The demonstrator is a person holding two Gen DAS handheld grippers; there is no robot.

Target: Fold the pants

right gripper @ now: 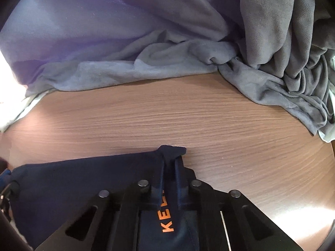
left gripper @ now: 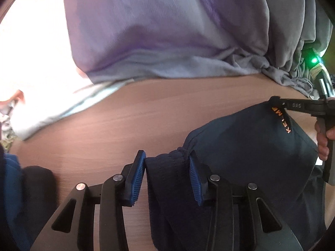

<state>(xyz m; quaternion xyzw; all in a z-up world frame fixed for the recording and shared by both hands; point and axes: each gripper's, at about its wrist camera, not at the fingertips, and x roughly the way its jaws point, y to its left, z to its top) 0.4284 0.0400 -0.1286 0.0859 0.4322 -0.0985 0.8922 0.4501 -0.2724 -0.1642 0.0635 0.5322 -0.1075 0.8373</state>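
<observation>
Blown-out white glare fills the left edge of both fisheye views, a soft sheen lies on the counter (right gripper: 309, 207), and the rims curve dark.

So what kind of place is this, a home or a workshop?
Probably a home, though I can't be sure. A wood-grain table holds loose laundry: a lilac garment and a crumpled grey one heaped at the back, with dark navy pants in front.

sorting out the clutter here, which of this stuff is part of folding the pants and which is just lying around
Part of the job:
- navy pants
- right gripper, shut on a pants corner
- left gripper, jaws around the waistband
- wooden table

Lying about:
- purple cloth
- grey cloth
</observation>
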